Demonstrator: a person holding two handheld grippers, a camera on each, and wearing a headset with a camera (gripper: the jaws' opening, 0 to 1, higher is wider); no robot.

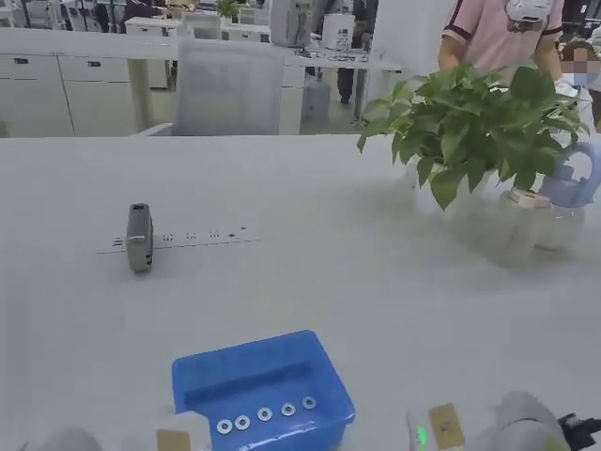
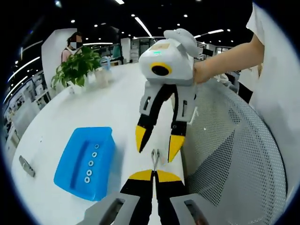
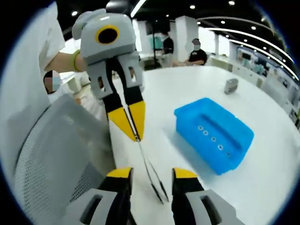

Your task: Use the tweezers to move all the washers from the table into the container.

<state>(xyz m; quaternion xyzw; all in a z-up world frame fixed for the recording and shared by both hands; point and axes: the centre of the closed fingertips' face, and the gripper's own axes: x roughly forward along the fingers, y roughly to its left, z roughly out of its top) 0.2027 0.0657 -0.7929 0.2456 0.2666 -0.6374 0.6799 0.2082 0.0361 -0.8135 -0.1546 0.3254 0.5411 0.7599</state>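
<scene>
Five washers [image 1: 265,413] in row inside blue container [image 1: 246,371]. Small, flat, light, slippery. Beside container, left tool [image 2: 153,174] clamped on tweezers [image 3: 146,159]; right tool [image 3: 153,172] spread open around legs. Thin springy steel: pinch mid-leg, gently.

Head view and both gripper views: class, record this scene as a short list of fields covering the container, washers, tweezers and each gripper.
container: blue, open-topped, on the table
washers: five, in a row inside the container
left gripper: shut on the tweezers
right gripper: open, facing the left gripper
tweezers: one end in the left gripper, the free end lying between the right gripper's jaws
background: plant, power strip
</scene>
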